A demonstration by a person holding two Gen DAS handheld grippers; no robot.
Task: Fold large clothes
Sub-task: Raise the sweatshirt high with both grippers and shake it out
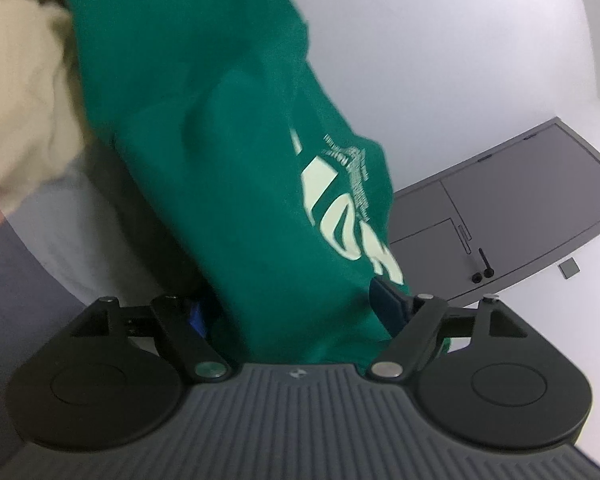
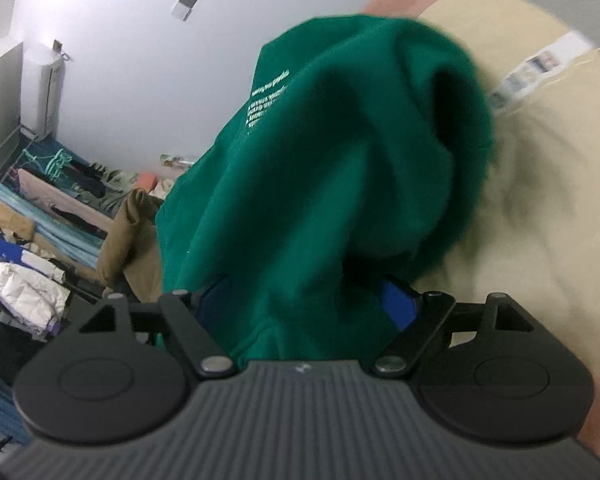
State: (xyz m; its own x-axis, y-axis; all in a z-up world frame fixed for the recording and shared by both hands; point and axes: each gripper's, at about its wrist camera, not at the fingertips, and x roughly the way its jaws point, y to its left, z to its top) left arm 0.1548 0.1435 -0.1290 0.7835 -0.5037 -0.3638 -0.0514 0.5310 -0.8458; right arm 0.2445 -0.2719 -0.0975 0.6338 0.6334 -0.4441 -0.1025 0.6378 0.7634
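Left gripper point(image 1: 296, 312) stands wide apart, green sweatshirt point(image 1: 228, 152) draped loose between its blue pads point(image 1: 388, 304), nothing pinched. Right gripper point(image 2: 304, 312) likewise spread, the same garment point(image 2: 320, 168) bunched between its fingers and heaped toward twelve o'clock. This looks like the release, or a regrip, early in the fold. Next call: find a clean hem or shoulder edge for each gripper. Count: two grippers, one green sweatshirt, one cream cloth point(image 2: 540, 200) at two o'clock, a pile of clothes point(image 2: 40, 232) at nine.
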